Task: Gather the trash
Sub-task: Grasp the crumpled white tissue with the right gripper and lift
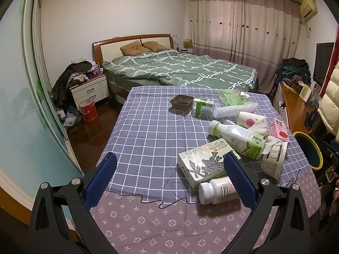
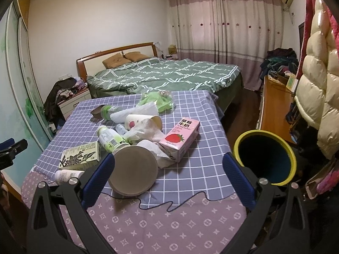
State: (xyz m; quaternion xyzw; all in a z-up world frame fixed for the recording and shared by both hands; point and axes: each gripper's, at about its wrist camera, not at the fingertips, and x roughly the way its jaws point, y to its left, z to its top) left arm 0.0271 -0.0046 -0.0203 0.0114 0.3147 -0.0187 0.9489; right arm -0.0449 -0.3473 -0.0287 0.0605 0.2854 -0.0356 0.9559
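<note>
Trash lies on a checked tablecloth (image 1: pixel 148 131). In the left wrist view: a white pill bottle (image 1: pixel 218 190), a floral box (image 1: pixel 203 163), a green-and-white drink bottle (image 1: pixel 235 136), a pink strawberry milk carton (image 1: pixel 279 130), a brown tray (image 1: pixel 181 102). My left gripper (image 1: pixel 169 167) is open and empty, its right finger beside the box and pill bottle. In the right wrist view, my right gripper (image 2: pixel 168 165) is open and empty, with a lying paper cup (image 2: pixel 133 169) just inside its left finger. The milk carton (image 2: pixel 180 137) and crumpled tissue (image 2: pixel 148 133) lie beyond. A yellow-rimmed bin (image 2: pixel 264 158) stands at the table's right.
A bed with a green quilt (image 1: pixel 180 67) stands behind the table. A nightstand (image 1: pixel 90 91) and red bucket (image 1: pixel 88 111) are at the left. A wooden desk (image 2: pixel 273 110) and hanging coats (image 2: pixel 317 84) are at the right. A black thread (image 2: pixel 161 205) runs across the cloth.
</note>
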